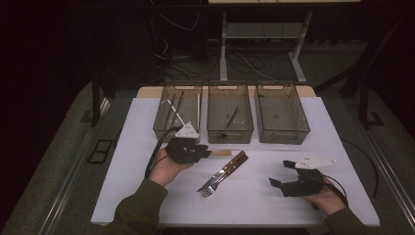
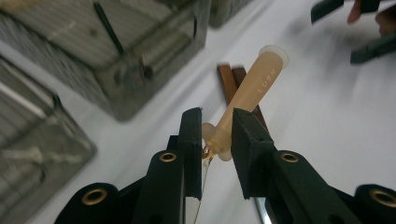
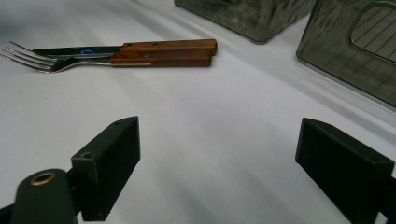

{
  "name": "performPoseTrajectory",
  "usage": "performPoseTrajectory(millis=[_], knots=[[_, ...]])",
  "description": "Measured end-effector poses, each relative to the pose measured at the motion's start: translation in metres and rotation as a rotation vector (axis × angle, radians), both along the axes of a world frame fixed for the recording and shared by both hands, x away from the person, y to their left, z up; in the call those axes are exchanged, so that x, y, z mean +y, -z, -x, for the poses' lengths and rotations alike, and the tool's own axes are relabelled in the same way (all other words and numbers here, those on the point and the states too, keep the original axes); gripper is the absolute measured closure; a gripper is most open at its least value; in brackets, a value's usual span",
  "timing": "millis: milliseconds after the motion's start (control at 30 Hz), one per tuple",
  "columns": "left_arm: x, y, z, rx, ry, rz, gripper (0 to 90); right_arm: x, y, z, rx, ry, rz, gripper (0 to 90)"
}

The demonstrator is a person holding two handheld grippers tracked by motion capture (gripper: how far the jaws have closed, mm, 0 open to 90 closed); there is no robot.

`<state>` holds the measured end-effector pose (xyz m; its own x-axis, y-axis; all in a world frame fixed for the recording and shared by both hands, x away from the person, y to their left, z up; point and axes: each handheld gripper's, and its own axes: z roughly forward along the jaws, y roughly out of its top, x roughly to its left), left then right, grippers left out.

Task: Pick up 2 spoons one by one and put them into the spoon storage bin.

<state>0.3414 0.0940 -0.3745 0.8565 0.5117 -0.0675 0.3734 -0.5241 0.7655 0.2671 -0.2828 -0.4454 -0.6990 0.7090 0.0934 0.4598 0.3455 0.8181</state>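
Left gripper (image 2: 217, 135): jaws clamped on a pale-handled utensil (image 2: 247, 88), held above the worktop (image 1: 274, 196) in front of the middle bin (image 1: 230, 128).
Right gripper (image 3: 219, 163): jaws wide apart, nothing between them.
Fork (image 3: 70, 63) and knife (image 3: 140, 47): side by side mid-worktop.

Fork (image 1: 209, 188), knife (image 1: 230, 168), three bins (image 1: 282, 113)

Left gripper (image 2: 217, 130) closed on a tan handle (image 2: 247, 93), pads clamping it near its lower collar; handle tilts up and away, flared end cap at top, embossed lettering along its side. A blade-like metal part runs down between the jaws. Two brown wooden handles (image 2: 231, 81) lie on the white counter (image 2: 327, 121) behind. Smoky mesh bins (image 2: 140, 60) at upper left, blurred. Other gripper (image 2: 355, 28) at top right corner.
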Motion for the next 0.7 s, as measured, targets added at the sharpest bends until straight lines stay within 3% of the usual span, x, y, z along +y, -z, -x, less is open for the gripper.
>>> performPoseTrajectory(millis=[67,100,367,700], knots=[[-0.005,-0.006,-0.006,-0.013,0.003,0.001,73.4,0.000,0.000,0.001,0.017,0.002,-0.005,13.8],[-0.008,-0.008,-0.008,-0.018,0.004,0.000,73.4,0.000,0.000,0.000,-0.006,-0.003,0.000,13.8],[-0.022,-0.024,-0.032,-0.054,0.005,0.002,73.4,0.000,0.000,0.000,-0.002,-0.003,-0.002,13.8],[-0.037,-0.029,-0.066,-0.072,0.011,-0.017,73.4,0.000,0.000,0.000,0.001,-0.005,-0.004,13.8]])
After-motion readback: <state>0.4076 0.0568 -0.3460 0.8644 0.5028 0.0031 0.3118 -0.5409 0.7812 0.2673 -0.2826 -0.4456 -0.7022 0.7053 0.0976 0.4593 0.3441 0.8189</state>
